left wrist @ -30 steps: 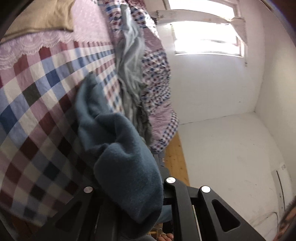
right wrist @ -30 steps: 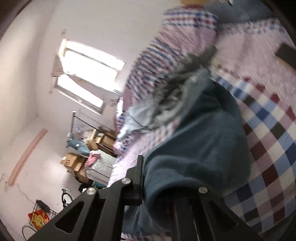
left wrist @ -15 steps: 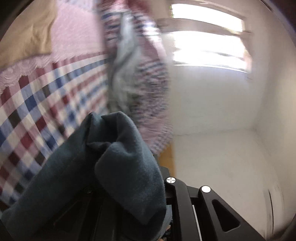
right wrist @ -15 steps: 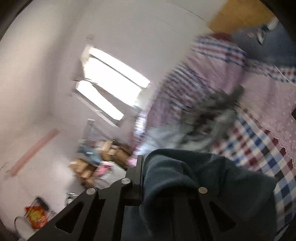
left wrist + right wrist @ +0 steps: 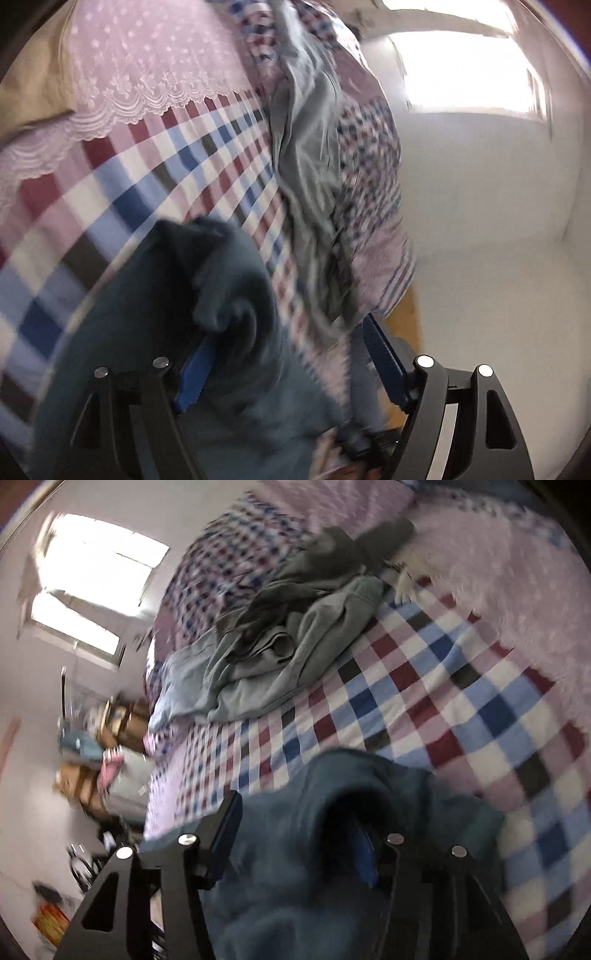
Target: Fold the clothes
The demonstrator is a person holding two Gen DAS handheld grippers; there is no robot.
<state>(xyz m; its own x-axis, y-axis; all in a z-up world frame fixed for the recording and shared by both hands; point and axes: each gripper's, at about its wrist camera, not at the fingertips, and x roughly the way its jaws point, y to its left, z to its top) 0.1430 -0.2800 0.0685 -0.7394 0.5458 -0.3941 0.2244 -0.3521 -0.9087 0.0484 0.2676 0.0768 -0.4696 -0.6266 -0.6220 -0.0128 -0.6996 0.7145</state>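
A dark teal fleece garment (image 5: 221,295) lies bunched on the checked bed sheet (image 5: 147,177). My left gripper (image 5: 286,339) is open, and the cloth drapes over its left blue pad (image 5: 192,373). In the right wrist view the same teal garment (image 5: 369,794) humps up between the spread fingers of my right gripper (image 5: 295,812), which is also open, with its blue pads showing. A heap of grey clothes (image 5: 280,653) sits further along the bed, seen too as a grey heap (image 5: 306,155) in the left wrist view.
A pink lace blanket (image 5: 147,66) and a tan pillow (image 5: 33,85) cover the bed's far part. Bright windows (image 5: 92,576) light white walls. Cardboard boxes and clutter (image 5: 81,782) stand on the floor beside the bed. Wooden floor (image 5: 406,317) shows past the bed edge.
Both grippers have opened and let go of the teal garment, which now rests on the sheet. Both cameras have swung back toward the bed.
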